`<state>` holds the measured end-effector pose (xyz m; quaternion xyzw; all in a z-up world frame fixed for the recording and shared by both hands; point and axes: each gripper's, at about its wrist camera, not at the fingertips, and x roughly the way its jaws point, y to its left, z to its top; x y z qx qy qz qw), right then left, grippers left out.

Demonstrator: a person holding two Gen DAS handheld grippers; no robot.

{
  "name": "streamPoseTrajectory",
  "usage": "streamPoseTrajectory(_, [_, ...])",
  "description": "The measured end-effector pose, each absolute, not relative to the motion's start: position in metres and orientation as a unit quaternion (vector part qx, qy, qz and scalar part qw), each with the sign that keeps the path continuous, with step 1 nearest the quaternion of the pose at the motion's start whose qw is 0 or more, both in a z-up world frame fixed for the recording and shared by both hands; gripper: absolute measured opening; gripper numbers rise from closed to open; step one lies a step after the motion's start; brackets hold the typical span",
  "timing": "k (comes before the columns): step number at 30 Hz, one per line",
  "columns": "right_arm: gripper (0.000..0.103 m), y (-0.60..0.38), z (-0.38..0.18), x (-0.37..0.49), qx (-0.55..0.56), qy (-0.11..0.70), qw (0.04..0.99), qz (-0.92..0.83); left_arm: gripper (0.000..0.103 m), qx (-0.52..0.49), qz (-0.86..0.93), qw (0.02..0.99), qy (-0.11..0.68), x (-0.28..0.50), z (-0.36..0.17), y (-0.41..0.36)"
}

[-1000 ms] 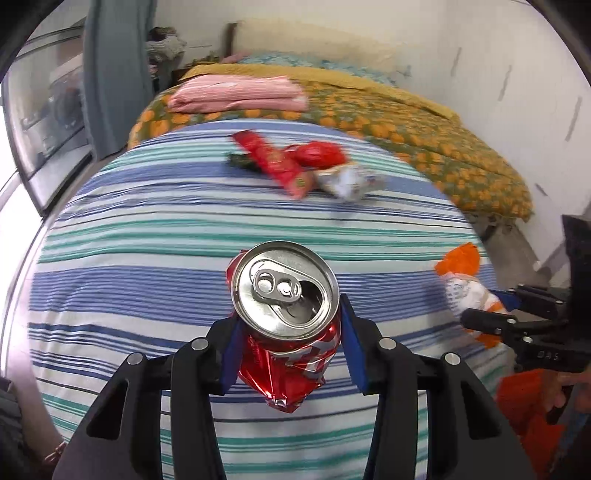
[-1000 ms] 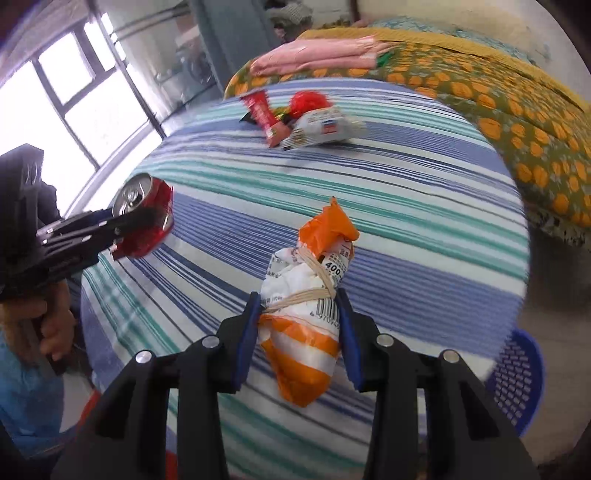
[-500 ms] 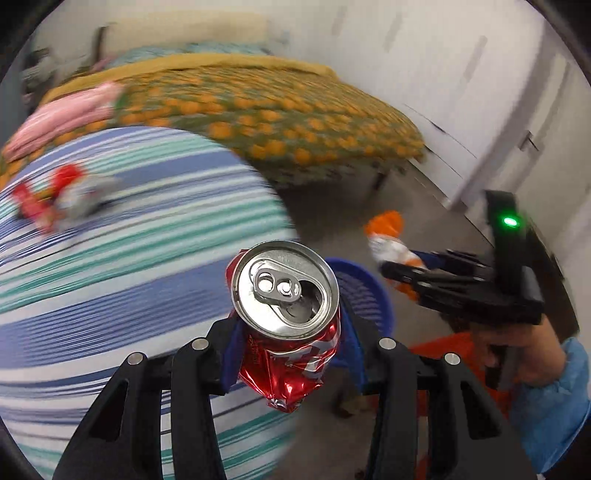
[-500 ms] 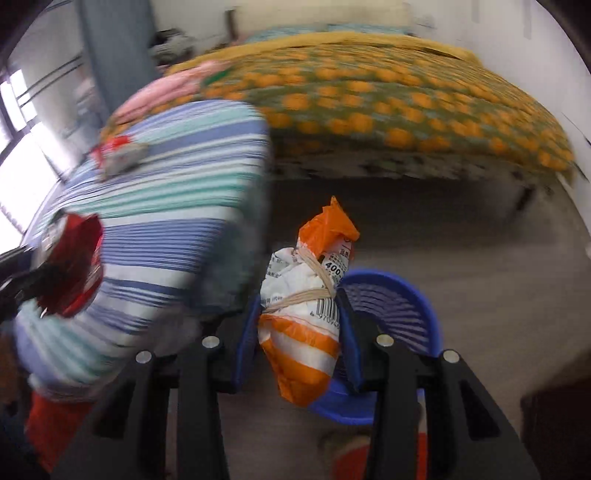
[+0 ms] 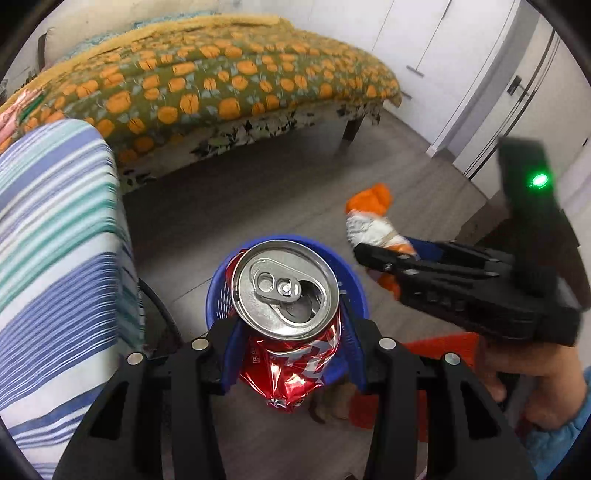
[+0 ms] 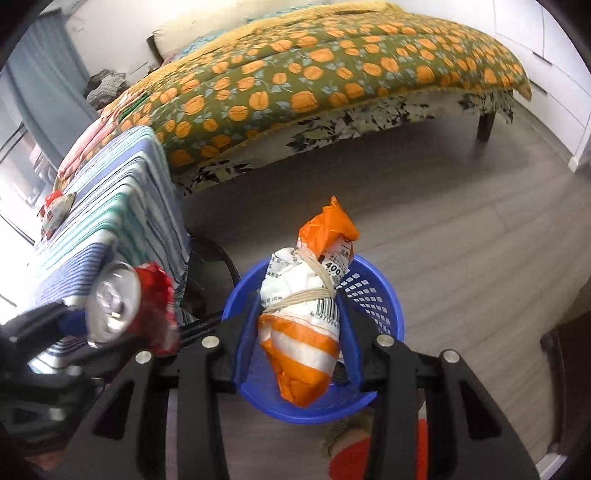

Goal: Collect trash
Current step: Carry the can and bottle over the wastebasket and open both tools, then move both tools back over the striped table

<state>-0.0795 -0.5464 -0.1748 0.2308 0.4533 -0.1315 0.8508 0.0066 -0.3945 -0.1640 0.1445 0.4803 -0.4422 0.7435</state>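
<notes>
The left gripper (image 5: pixel 286 350) is clamped on a crushed red can (image 5: pixel 286 321), held above the blue basket (image 6: pixel 373 295) on the floor. The right gripper (image 6: pixel 299 339) grips an orange-and-white wrapper bundle (image 6: pixel 306 325) over the same basket, beside the striped table (image 6: pixel 110 206).

Setting was a home bedroom. Low bed with an olive quilt printed in orange pumpkins (image 6: pixel 332 74) and a dark wooden leg filled the background. Grey wood-plank floor (image 6: pixel 461 221), white wardrobe doors (image 5: pixel 424 33) along the wall, blue-green striped cloth over the counter (image 5: pixel 55 240), grey curtain (image 6: pixel 40 81) beside a bright window.
</notes>
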Motion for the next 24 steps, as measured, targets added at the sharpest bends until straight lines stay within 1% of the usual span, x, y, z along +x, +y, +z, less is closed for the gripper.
streamPoseTrajectory(3, [0.041,-0.555,-0.179,-0.082,0.246,0.447,0.849,-0.135,0.046,0.151,-0.442,0.742,0.481,0.010,-0.176,-0.404])
streamPoseTrajectory(4, [0.045,-0.557,-0.180,-0.082,0.251,0.445,0.849,-0.134,0.047,0.151,-0.446,0.740,0.480,0.011,-0.181,-0.410])
streamPoseTrajectory(5, [0.063,-0.561,-0.182,-0.083,0.260,0.440,0.849,-0.136,0.056,0.155,-0.445,0.740,0.480,0.013,-0.184,-0.414])
streamPoseTrajectory(6, [0.076,-0.563,-0.182,-0.083,0.264,0.436,0.849,-0.141,0.072,0.160,-0.438,0.744,0.478,0.015,-0.187,-0.418])
streamPoseTrajectory(8, [0.078,-0.568,-0.180,-0.086,0.267,0.426,0.851,-0.155,0.077,0.159,-0.430,0.754,0.471,0.017,-0.184,-0.418])
streamPoseTrajectory(10, [0.083,-0.572,-0.174,-0.091,0.266,0.412,0.855,-0.169,0.082,0.144,-0.436,0.757,0.464,0.014,-0.172,-0.413])
streamPoseTrajectory(11, [0.088,-0.573,-0.171,-0.094,0.266,0.402,0.858,-0.175,0.088,0.138,-0.439,0.761,0.457,0.012,-0.166,-0.410])
streamPoseTrajectory(12, [0.089,-0.574,-0.168,-0.097,0.266,0.392,0.862,-0.180,0.092,0.133,-0.440,0.768,0.446,0.008,-0.157,-0.404])
streamPoseTrajectory(14, [0.093,-0.573,-0.164,-0.099,0.261,0.383,0.866,-0.185,0.096,0.126,-0.445,0.785,0.412,-0.003,-0.136,-0.386])
streamPoseTrajectory(15, [0.098,-0.569,-0.161,-0.099,0.252,0.380,0.870,-0.190,0.097,0.123,-0.448,0.791,0.399,-0.008,-0.127,-0.377])
streamPoseTrajectory(16, [0.099,-0.566,-0.160,-0.099,0.242,0.379,0.872,-0.193,0.098,0.120,-0.448,0.799,0.382,-0.013,-0.116,-0.363])
streamPoseTrajectory(19, [0.099,-0.548,-0.153,-0.095,0.206,0.377,0.882,-0.195,0.098,0.113,-0.428,0.820,0.363,-0.016,-0.099,-0.325])
streamPoseTrajectory(24, [0.099,-0.502,-0.137,-0.087,0.149,0.359,0.904,-0.177,0.098,0.088,-0.362,0.851,0.371,-0.002,-0.095,-0.252])
